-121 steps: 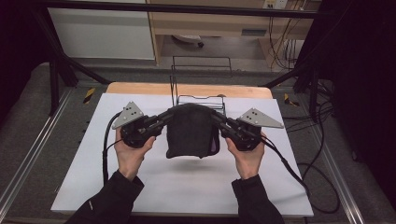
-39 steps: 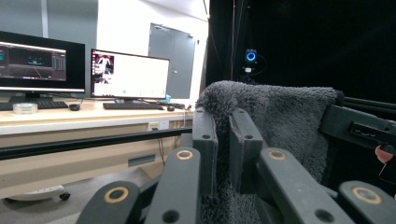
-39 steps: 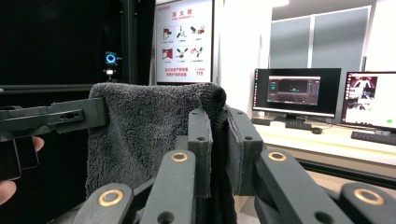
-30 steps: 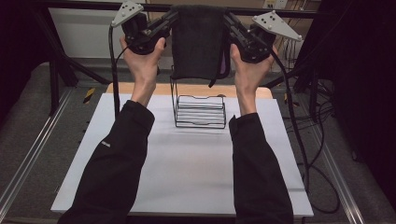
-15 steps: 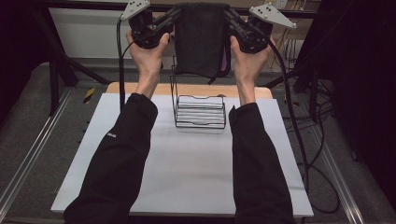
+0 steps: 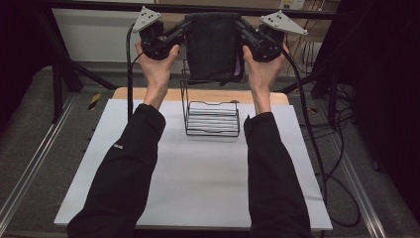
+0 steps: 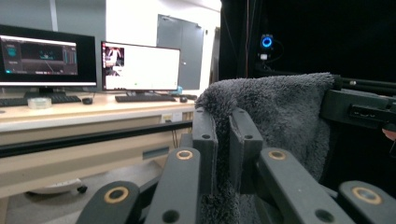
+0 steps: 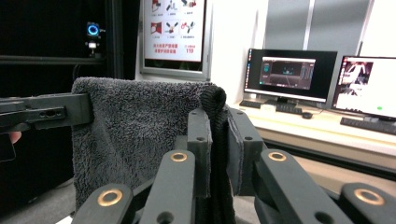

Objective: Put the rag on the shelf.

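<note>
1. High view: a dark towel point(image 6: 214, 47) is being held spread in the air above the wire rack point(image 6: 212, 118), its lower edge hanging behind the rack's tall back wire.
2. Its top corners are being pinched by the left gripper point(image 6: 184, 27) and right gripper point(image 6: 241, 26).
3. Open white table point(image 6: 198, 183) is being left in front of the rack.

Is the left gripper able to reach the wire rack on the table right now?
Probably yes, but not freely. The left gripper is shut on a corner of the towel, raised above the rack. Nothing lies between them, so it would only need to lower, towel and all.
</note>
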Demonstrator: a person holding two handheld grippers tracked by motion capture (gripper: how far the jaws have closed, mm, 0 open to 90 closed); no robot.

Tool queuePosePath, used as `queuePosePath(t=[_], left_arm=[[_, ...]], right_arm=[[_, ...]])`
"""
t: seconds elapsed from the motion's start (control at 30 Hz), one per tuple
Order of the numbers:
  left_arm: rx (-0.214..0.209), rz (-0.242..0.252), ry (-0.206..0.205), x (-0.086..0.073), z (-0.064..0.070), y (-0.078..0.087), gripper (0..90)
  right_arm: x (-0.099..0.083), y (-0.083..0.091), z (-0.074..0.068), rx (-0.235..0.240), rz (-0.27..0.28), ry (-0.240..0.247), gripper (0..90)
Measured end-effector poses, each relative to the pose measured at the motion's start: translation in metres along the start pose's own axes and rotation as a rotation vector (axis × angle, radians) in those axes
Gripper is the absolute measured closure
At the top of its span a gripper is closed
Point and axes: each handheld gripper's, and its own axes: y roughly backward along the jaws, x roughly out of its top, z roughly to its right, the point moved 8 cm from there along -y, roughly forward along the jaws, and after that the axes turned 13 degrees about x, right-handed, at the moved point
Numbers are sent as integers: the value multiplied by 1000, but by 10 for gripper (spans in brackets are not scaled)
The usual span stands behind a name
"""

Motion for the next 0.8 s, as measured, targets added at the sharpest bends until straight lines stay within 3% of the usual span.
queuePosePath(t=[0.5,0.6,0.8], left_arm=[[-13,-83,-81,-40,-5,2,823],[-11,-103,-99,-48,-5,4,823],[-26,-118,-108,-57,-5,9,823]], right_arm=[[-32,4,-3,30,-77,-26,812],[-43,4,-5,32,-115,-34,812],[-58,7,-6,39,-133,-45,812]])
